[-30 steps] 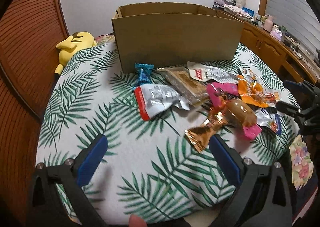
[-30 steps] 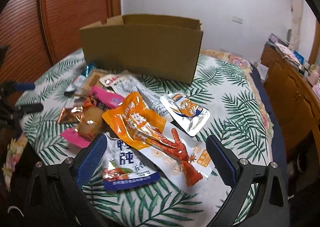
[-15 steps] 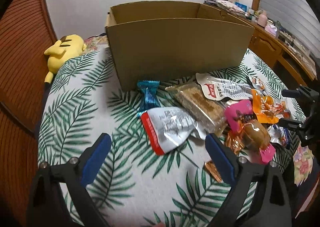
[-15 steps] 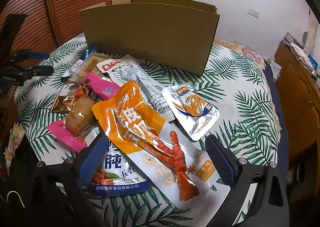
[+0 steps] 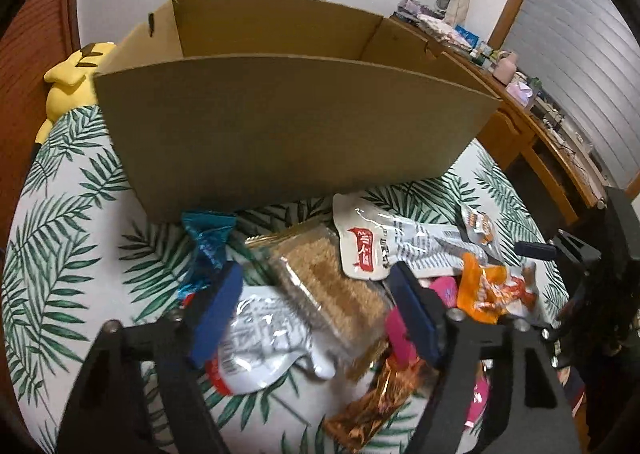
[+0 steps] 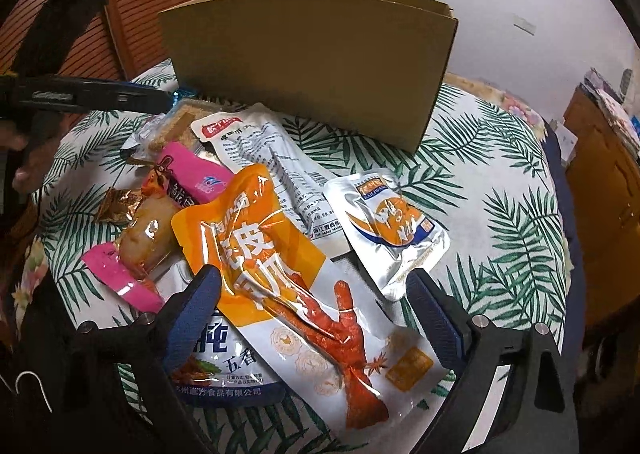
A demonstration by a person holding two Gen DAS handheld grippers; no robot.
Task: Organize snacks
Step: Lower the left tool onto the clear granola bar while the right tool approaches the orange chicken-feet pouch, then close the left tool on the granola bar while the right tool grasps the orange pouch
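Palm-leaf cloth [image 5: 72,222] covered the table, with a cardboard box [image 5: 280,126] at the back and the snacks [image 6: 256,230] heaped before it. The left gripper [image 5: 316,302] tilted down, jaws closing around a clear cracker pack [image 5: 328,294]. The right gripper [image 6: 316,302] stood wide apart over an orange pouch [image 6: 280,254].

Cracker pack [image 5: 332,290] between left gripper's fingers [image 5: 216,310], atop silver pouch [image 5: 260,342]; candy [image 5: 206,242] ahead-left; box [image 5: 288,126] beyond.
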